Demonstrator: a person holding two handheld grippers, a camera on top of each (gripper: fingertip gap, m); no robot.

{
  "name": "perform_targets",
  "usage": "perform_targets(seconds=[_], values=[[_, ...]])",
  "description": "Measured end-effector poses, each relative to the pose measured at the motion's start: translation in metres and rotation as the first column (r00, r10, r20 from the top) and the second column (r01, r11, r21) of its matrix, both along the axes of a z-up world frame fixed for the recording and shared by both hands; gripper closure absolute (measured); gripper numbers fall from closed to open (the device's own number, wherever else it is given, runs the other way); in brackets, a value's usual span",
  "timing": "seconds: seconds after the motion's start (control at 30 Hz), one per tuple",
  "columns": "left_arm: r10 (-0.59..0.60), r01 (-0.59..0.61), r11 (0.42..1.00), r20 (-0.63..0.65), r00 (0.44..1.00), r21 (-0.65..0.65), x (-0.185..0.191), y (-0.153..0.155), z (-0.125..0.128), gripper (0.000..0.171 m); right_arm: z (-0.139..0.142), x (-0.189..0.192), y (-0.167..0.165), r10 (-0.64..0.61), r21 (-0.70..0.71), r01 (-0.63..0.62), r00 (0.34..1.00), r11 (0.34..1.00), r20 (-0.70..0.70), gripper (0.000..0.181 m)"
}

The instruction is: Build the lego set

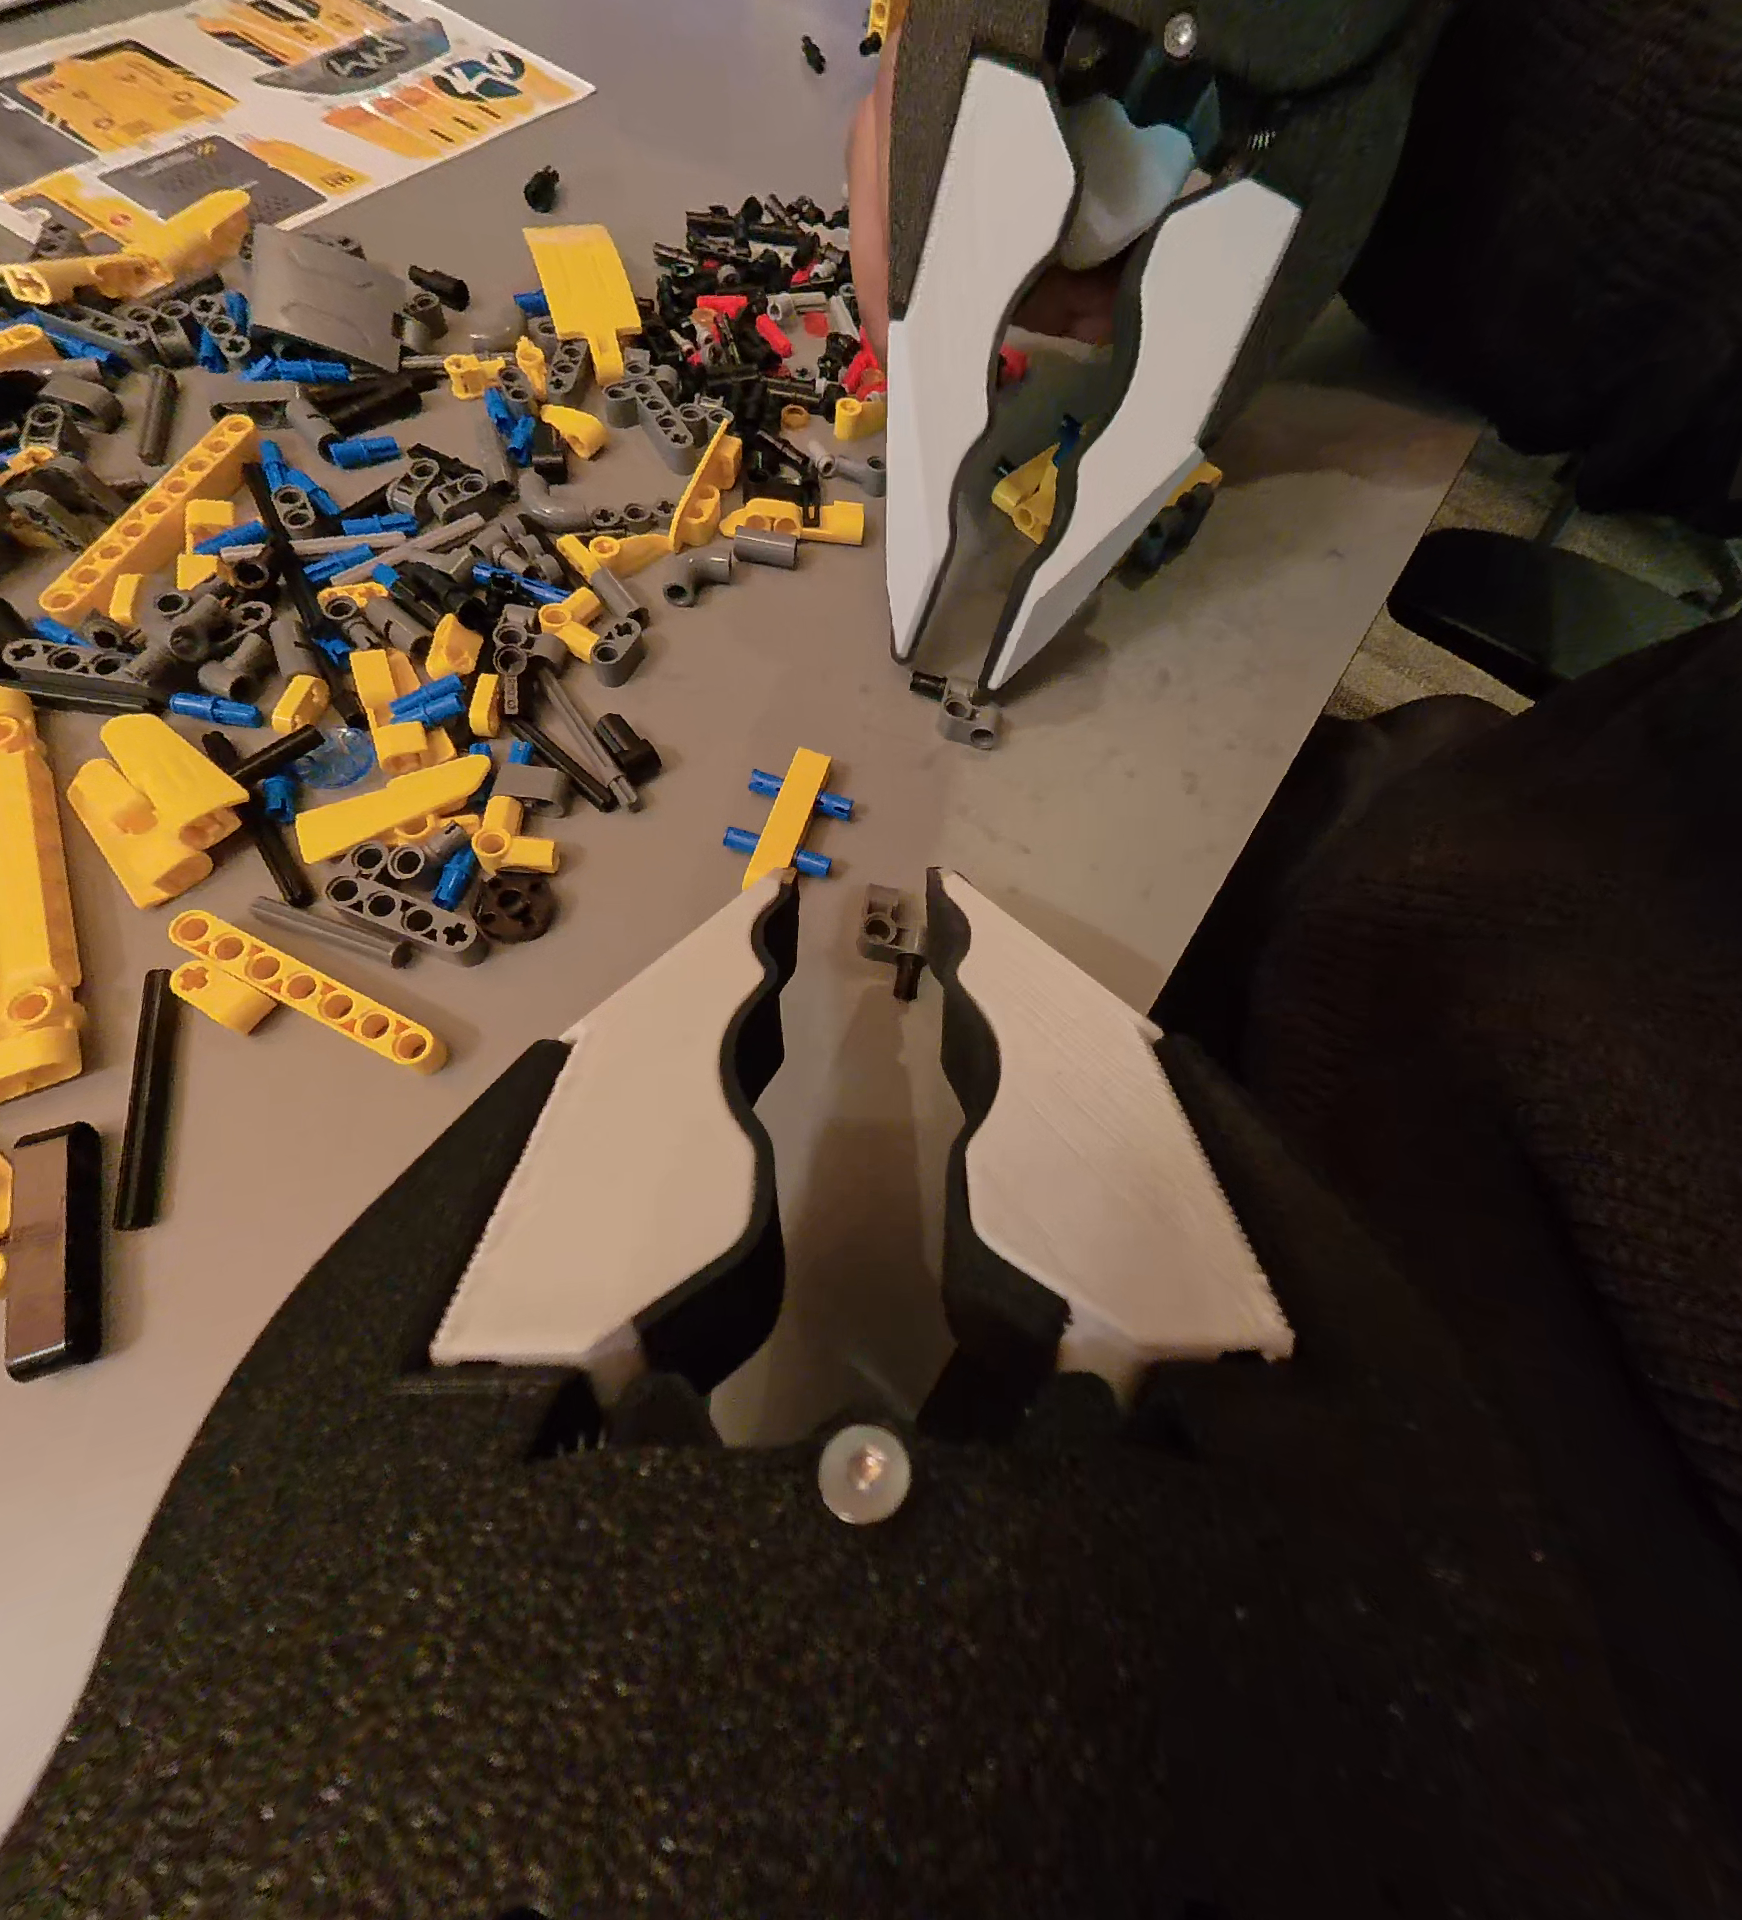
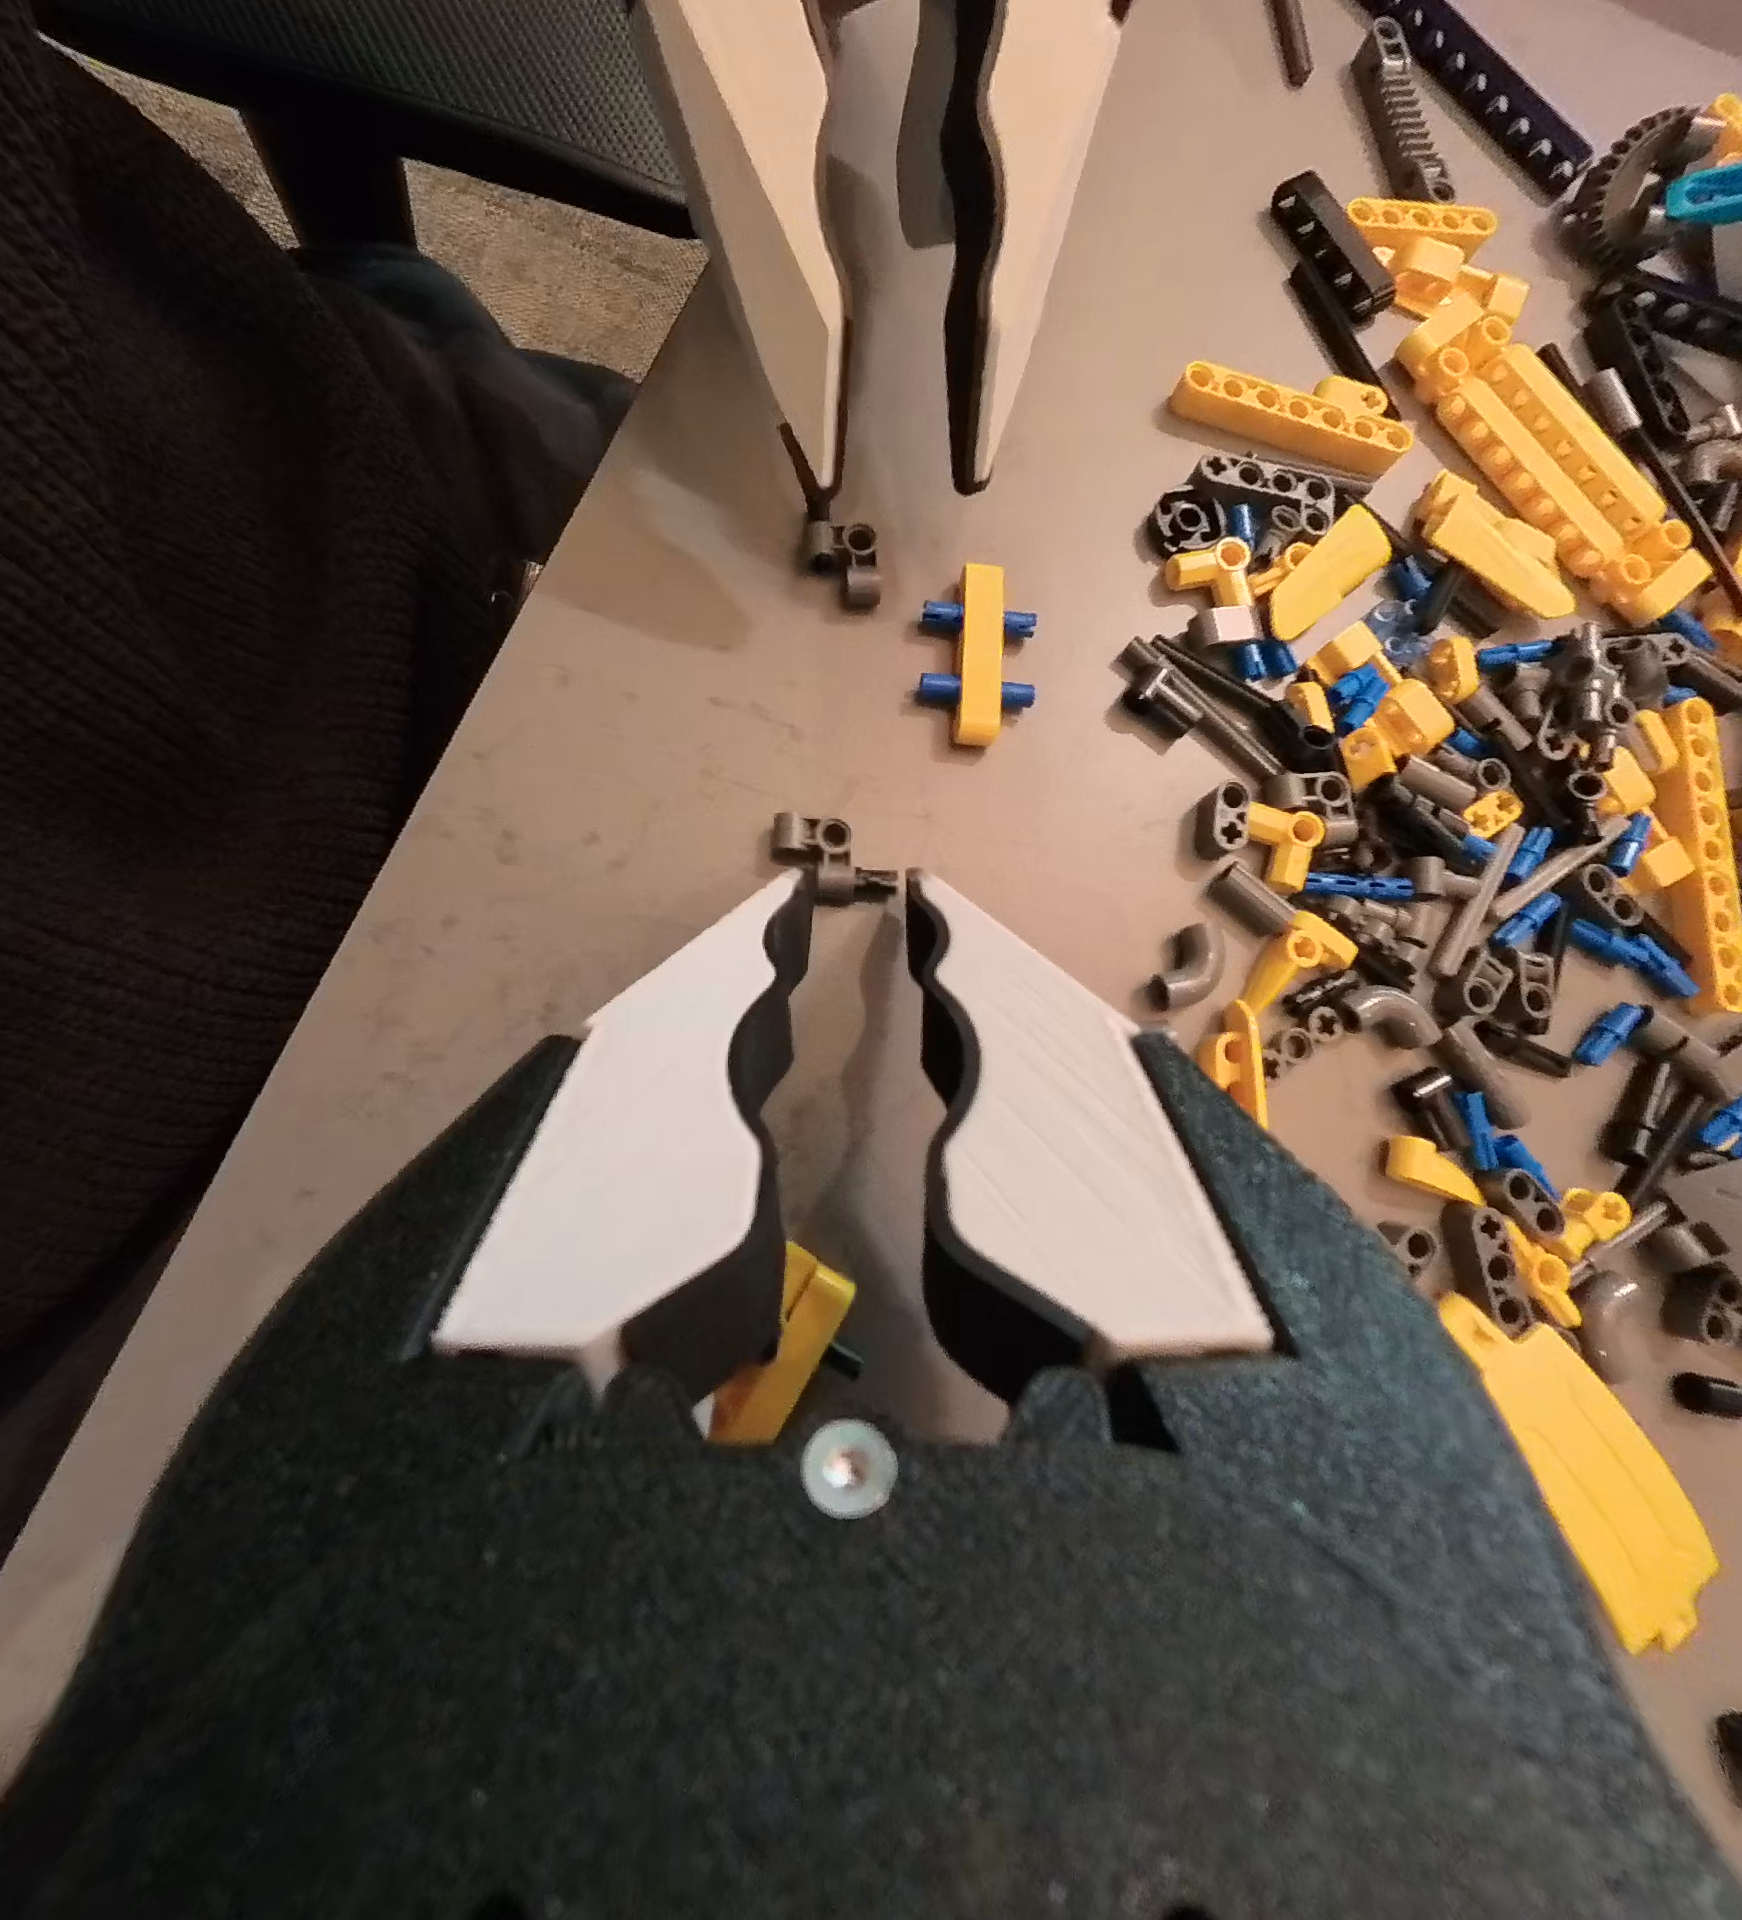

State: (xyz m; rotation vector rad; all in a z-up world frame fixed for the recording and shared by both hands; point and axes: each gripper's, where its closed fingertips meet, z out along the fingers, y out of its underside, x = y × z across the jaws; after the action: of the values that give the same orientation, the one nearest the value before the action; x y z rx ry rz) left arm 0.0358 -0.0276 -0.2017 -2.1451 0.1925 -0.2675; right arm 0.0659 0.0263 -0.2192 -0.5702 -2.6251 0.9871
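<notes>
My left gripper point(image 1: 862, 881) is open, low over the grey table point(image 1: 1106, 831). A small grey connector with a black pin point(image 1: 888, 930) lies between its tips, against the right finger. My right gripper point(image 2: 854, 879) is open by a narrow gap, its tips on either side of the black pin of a second grey connector point(image 2: 825, 847). A yellow beam with two blue pins point(image 1: 789, 816) lies on the table between the two grippers and also shows in the right wrist view point(image 2: 979, 655). The right gripper point(image 1: 948, 673) faces mine in the left wrist view; the left gripper point(image 2: 898, 480) faces mine in the right wrist view.
A big pile of yellow, grey, black and blue building pieces point(image 1: 327, 582) covers the table beside the grippers. A printed sheet point(image 1: 223, 104) lies at the far end. A person's dark knitted sleeve point(image 1: 1521, 1143) runs along the table edge. A yellow piece point(image 2: 794, 1340) sits under the right gripper. Across from one pair of fingers to the other is roughly 7 cm.
</notes>
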Motion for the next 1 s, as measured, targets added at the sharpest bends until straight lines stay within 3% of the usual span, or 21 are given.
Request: perform_targets(seconds=[0.37, 0.53, 0.8, 1.0], values=[[0.001, -0.001, 1.0, 0.0, 1.0, 0.001, 0.0, 0.0, 0.001, 0.148, -0.004, 0.009, -0.001, 0.0, 0.027, -0.002, 0.998, 1.0, 0.056, 0.157], [0.002, -0.002, 1.0, -0.002, 1.0, 0.0, 0.0, 0.001, 0.001, 0.148, -0.003, 0.029, -0.009, 0.067, -0.001, -0.067, 0.988, 0.998, 0.136, 0.157], [0.009, -0.009, 1.0, -0.009, 1.0, 0.009, -0.001, 0.003, 0.002, 0.148, 0.008, 0.004, -0.007, -0.004, -0.038, 0.005, 1.0, 0.999, 0.012, 0.157], [0.016, -0.017, 1.0, -0.055, 0.998, -0.008, -0.005, 0.008, 0.0, 0.148, 0.003, 0.005, -0.018, -0.008, -0.043, 0.009, 1.0, 0.999, 0.023, 0.149]])
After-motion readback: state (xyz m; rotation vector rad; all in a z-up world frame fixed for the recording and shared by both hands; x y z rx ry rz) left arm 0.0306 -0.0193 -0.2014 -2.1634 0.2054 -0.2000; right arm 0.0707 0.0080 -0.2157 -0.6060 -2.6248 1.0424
